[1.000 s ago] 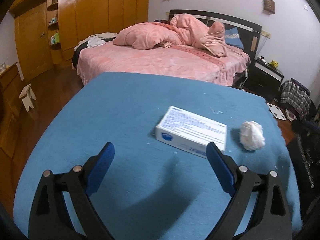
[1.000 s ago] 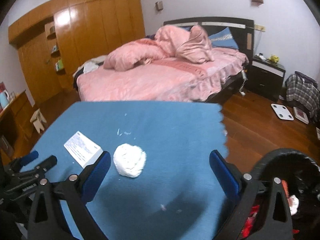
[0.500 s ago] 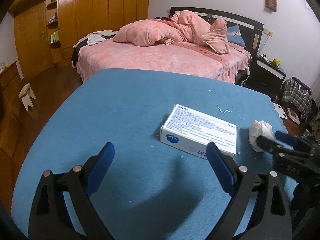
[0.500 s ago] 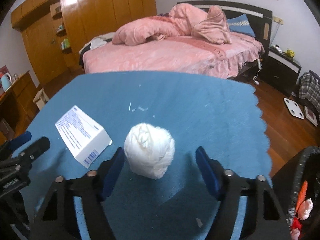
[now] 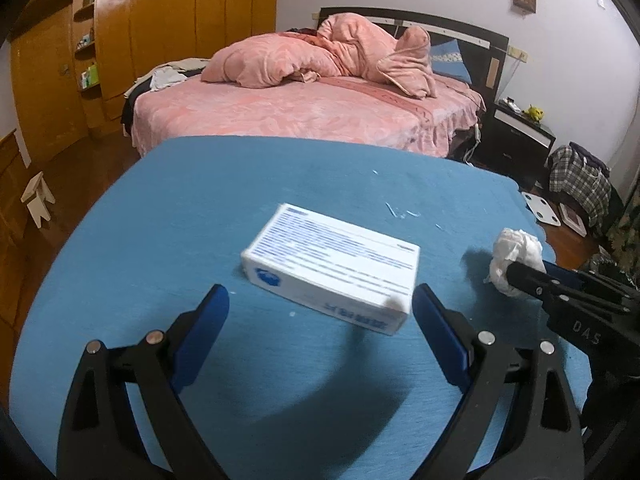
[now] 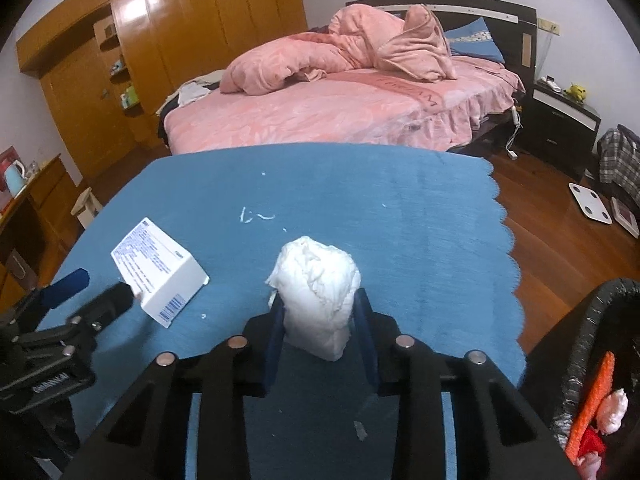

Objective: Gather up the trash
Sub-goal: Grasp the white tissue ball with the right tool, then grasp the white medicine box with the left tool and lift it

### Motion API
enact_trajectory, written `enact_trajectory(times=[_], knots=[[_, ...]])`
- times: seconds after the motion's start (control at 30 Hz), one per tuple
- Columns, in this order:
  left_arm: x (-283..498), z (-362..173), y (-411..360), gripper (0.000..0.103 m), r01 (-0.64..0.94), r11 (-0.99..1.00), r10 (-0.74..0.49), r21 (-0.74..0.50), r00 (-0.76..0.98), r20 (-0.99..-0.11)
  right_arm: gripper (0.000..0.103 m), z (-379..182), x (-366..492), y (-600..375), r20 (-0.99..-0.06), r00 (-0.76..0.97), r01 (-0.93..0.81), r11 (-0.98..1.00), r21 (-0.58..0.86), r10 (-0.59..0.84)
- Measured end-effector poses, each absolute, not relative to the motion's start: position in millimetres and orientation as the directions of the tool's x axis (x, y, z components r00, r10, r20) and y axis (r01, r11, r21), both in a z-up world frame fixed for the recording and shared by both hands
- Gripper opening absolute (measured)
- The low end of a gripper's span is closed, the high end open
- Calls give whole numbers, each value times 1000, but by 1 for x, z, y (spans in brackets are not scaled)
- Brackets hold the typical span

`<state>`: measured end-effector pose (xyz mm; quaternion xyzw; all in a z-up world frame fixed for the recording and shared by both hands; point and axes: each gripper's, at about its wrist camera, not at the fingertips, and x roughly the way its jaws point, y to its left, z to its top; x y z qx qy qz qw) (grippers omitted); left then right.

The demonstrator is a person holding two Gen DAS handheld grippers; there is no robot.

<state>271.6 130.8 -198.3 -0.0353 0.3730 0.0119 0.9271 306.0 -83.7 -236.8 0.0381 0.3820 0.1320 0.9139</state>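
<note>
Blue table [image 6: 420,216]: right tongs [image 6: 320,330] apparently pinch tissue wad [image 6: 318,292].

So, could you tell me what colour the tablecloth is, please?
Blue tablecloth, clearest in the right wrist view.

The tablecloth [image 6: 400,220] is plain blue with a scalloped edge. The box [image 5: 332,268] is white with blue print; the tissue wad [image 6: 316,292] white. Bedding [image 6: 340,112] pink — wardrobe [image 6: 180,40] orange-brown wood. Gripper pads [image 5: 200,332] blue on black.
</note>
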Motion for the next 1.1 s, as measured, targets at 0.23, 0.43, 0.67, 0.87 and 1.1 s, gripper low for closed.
enact_trajectory(times=[0.23,0.43,0.67,0.87,1.1], knots=[[285,-212,122,90,-57,998,15,-31,666,-746,33,-241,307,-90,-699,666,-203,965,165,260],[279,-215,136,90,-98,995,46,-25,662,-748,33,-242,307,-88,-698,669,-203,966,160,256],[269,-218,177,90,-208,978,111,-29,627,-771,34,-243,308,-85,-700,669,-204,967,154,252],[264,-211,179,90,-178,982,75,-61,666,-743,34,-241,309,-84,-696,672,-206,967,151,253],[283,-210,158,90,-125,989,29,-76,676,-736,33,-235,313,-90,-689,682,-200,969,146,244]])
